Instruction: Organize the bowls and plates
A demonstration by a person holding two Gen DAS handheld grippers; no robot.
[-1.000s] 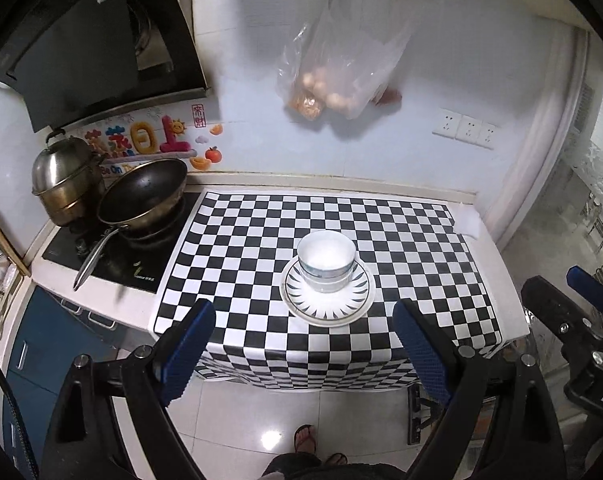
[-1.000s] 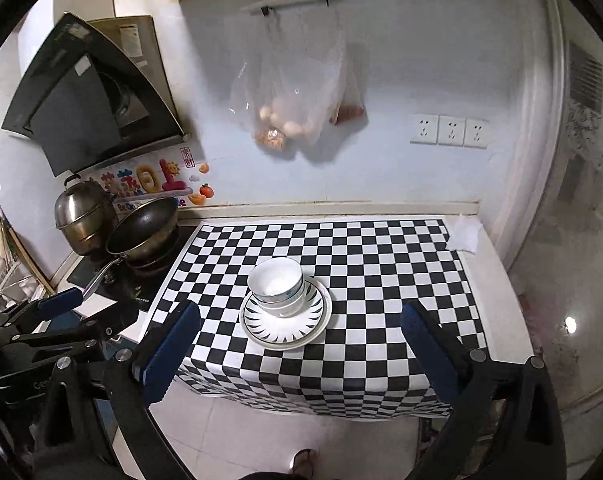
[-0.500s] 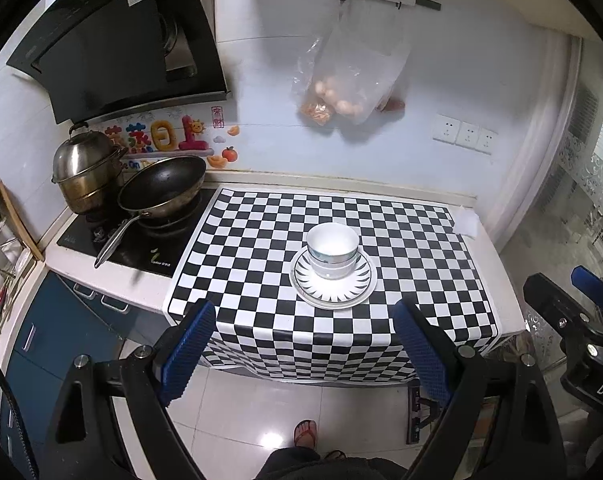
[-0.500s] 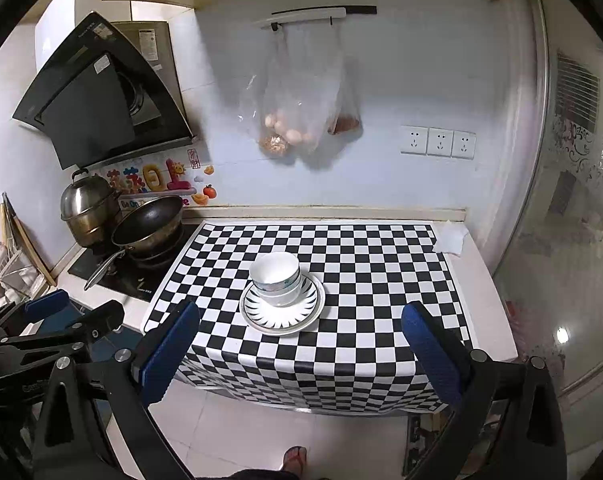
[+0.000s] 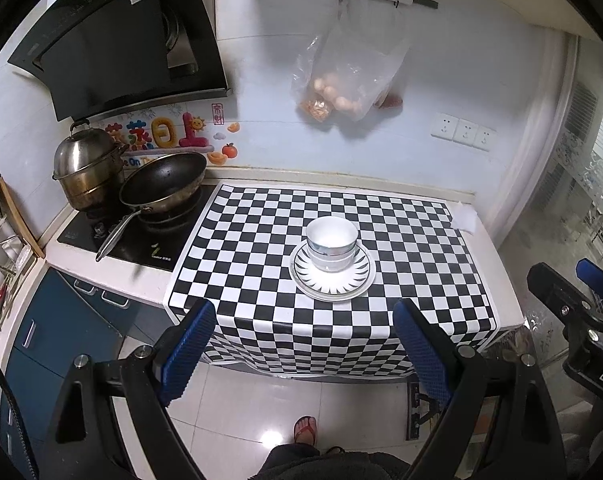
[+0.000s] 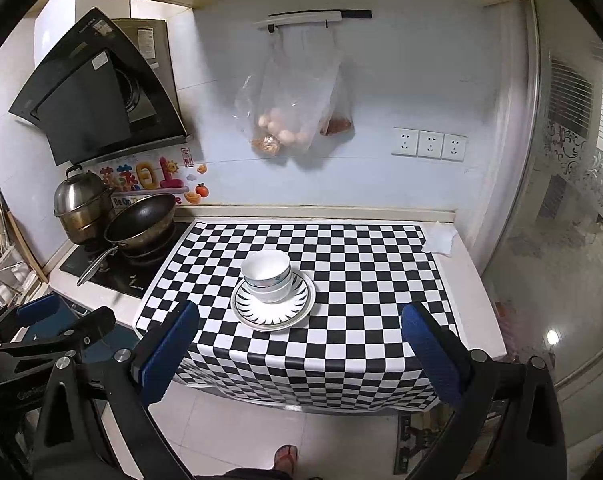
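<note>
A checkered cloth [image 5: 401,232] fills mid-frame, carrying at its centre a striped plate [image 5: 332,280] with stacked white bowls [image 5: 331,242] on it (two, perhaps more), while low in frame the left gripper [image 5: 303,346] and right gripper [image 6: 299,350] both gape wide, holding nothing.

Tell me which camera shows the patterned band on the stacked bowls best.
The right wrist view: the stacked bowls show a dark patterned band below the top rim. In the left wrist view, the stacked bowls look plain with only faint lines.
</note>
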